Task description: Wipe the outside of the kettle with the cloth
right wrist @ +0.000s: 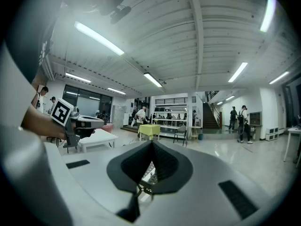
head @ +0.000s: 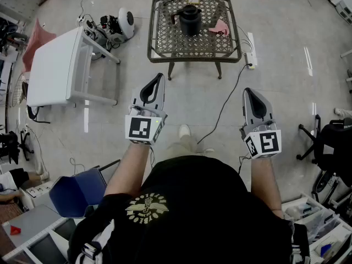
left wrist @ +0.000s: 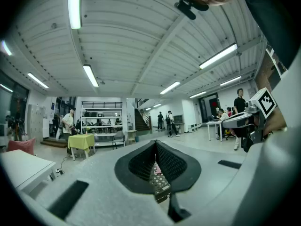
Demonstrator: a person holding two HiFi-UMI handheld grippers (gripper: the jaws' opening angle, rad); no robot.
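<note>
A black kettle stands on a small metal lattice table far ahead of me, with a pink cloth lying to its right on the same table. My left gripper and right gripper are held level over the floor, well short of the table. Both are shut, tips together, with nothing between them. In the left gripper view the jaws meet, and a sliver of the lattice table shows below them. The right gripper view shows its jaws closed likewise.
A white table stands at the left, with a round white device behind it. A black cable runs across the floor from a power strip. A blue chair is near my left, an office chair at the right.
</note>
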